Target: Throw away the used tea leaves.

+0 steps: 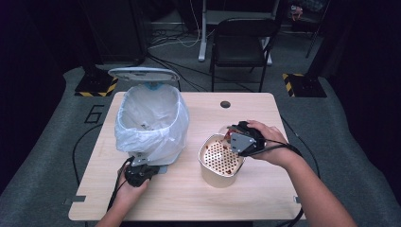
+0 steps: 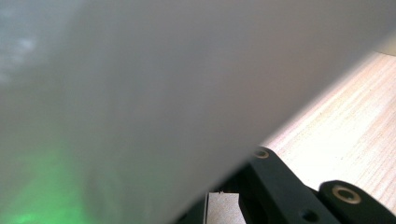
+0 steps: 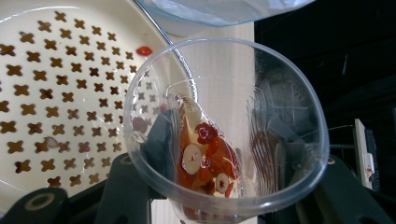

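While the person's forearms come in from the near edge of the table, the left gripper sits low at the foot of the white bin, right against its near side, and its own view is mostly blurred pale bin wall with a strip of wood grain and one black jaw; whether its jaws are spread or pressed together cannot be told. To the right, the right gripper pinches a clear plastic cup across its body, tilted over the rim of a cream strainer pot with a perforated insert. Inside the cup, amber liquid and wet red scraps with pale round slices (perhaps dried fruit, though that is a guess) have slid down to the low side. One red bit already lies on the insert. The job looks like draining the cup through the strainer. Beyond stands the bin, lined with a translucent bag, lid raised behind it, then the far table edge, a chair and dark floor. Risks from here: the cup mouth hangs near the insert's edge, so a fast tip could send liquid past the rim onto the wood; a hard squeeze could buckle the thin cup; sticky pieces may cling inside.
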### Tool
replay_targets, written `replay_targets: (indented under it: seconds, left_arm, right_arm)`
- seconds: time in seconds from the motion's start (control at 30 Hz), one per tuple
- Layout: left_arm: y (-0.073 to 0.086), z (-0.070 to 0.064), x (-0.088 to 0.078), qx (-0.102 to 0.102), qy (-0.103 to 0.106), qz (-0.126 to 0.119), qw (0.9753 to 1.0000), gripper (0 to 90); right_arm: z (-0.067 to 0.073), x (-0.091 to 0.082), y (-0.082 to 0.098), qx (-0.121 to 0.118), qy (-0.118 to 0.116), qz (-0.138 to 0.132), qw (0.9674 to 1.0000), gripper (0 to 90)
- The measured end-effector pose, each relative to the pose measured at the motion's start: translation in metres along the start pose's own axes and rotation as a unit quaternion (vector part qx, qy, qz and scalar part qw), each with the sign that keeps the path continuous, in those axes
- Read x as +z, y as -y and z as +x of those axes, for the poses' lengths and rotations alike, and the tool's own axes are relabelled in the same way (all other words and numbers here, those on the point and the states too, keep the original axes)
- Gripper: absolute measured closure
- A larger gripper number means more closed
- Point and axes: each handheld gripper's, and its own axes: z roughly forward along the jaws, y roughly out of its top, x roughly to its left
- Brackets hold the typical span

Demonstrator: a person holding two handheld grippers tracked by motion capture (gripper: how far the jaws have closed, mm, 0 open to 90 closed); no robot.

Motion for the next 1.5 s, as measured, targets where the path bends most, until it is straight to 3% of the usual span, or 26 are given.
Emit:
replay_targets:
  seconds: [0.3, 0.6, 0.63, 0.8, 0.87, 0.9, 0.97, 1.0, 1.07, 1.13, 1.2, 1.27, 1.3, 1.33, 1.37, 1.4, 1.47, 1.5]
  left_arm:
    - [0.0, 0.0, 0.0, 0.0, -0.001, -0.001, 1.0, 90.0]
    - [0.0, 0.0, 0.0, 0.0, -0.001, 0.0, 1.0, 90.0]
    - [0.0, 0.0, 0.0, -0.001, -0.001, -0.001, 1.0, 90.0]
    - [0.0, 0.0, 0.0, 0.001, -0.001, 0.0, 1.0, 90.0]
    - [0.0, 0.0, 0.0, 0.0, -0.001, 0.0, 1.0, 90.0]
    - [0.0, 0.0, 0.0, 0.0, -0.002, 0.0, 1.0, 90.0]
    - [0.0, 0.0, 0.0, -0.001, -0.001, -0.001, 1.0, 90.0]
    - [0.0, 0.0, 0.0, -0.001, -0.001, -0.001, 1.0, 90.0]
    - [0.0, 0.0, 0.0, -0.001, -0.001, -0.001, 1.0, 90.0]
    - [0.0, 0.0, 0.0, -0.001, -0.001, -0.001, 1.0, 90.0]
    - [0.0, -0.001, 0.0, -0.002, 0.0, -0.002, 1.0, 90.0]
    - [0.0, 0.0, 0.0, -0.001, -0.001, -0.001, 1.0, 90.0]
    - [0.0, 0.0, 0.0, -0.001, -0.001, 0.0, 1.0, 90.0]
    - [0.0, 0.0, 0.0, -0.001, -0.001, 0.0, 1.0, 90.0]
    - [0.0, 0.0, 0.0, -0.001, -0.001, -0.001, 1.0, 90.0]
    - [0.0, 0.0, 0.0, -0.001, -0.001, -0.001, 1.0, 90.0]
    - [0.0, -0.001, 0.0, -0.002, -0.001, -0.001, 1.0, 90.0]
    - [0.0, 0.0, 0.0, -0.001, -0.001, -0.001, 1.0, 90.0]
  right_arm:
    - [0.001, 0.0, -0.011, -0.038, -0.024, 0.012, 0.9989, 52.9]
    - [0.002, -0.001, -0.017, -0.071, -0.017, 0.037, 0.9967, 53.1]
    - [0.003, 0.0, -0.018, -0.093, -0.015, 0.052, 0.9941, 53.1]
    - [0.007, 0.002, -0.02, -0.111, -0.024, 0.069, 0.9911, 53.1]
    - [0.006, 0.003, -0.022, -0.137, -0.022, 0.077, 0.9874, 53.1]
    - [0.008, 0.003, -0.022, -0.136, -0.017, 0.081, 0.9872, 53.1]
    - [0.007, 0.003, -0.025, -0.165, -0.016, 0.084, 0.9826, 53.1]
    - [0.01, 0.002, -0.026, -0.16, -0.013, 0.092, 0.9827, 53.1]
    - [0.008, 0.002, -0.029, -0.186, -0.013, 0.095, 0.9778, 53.1]
    - [0.011, 0.002, -0.031, -0.196, -0.006, 0.104, 0.9751, 53.1]
    - [0.012, 0.003, -0.033, -0.228, 0.002, 0.112, 0.9671, 53.1]
    - [0.014, 0.003, -0.034, -0.234, 0.005, 0.117, 0.9652, 53.1]
    - [0.018, 0.003, -0.036, -0.246, 0.013, 0.131, 0.9603, 53.1]
    - [0.018, 0.003, -0.036, -0.246, 0.013, 0.131, 0.9603, 53.1]
    - [0.02, 0.003, -0.038, -0.276, 0.029, 0.135, 0.9512, 53.0]
    - [0.022, 0.004, -0.038, -0.281, 0.029, 0.141, 0.9488, 53.0]
    - [0.023, 0.004, -0.038, -0.282, 0.031, 0.143, 0.9483, 53.0]
    - [0.023, 0.004, -0.04, -0.306, 0.036, 0.145, 0.9403, 53.0]
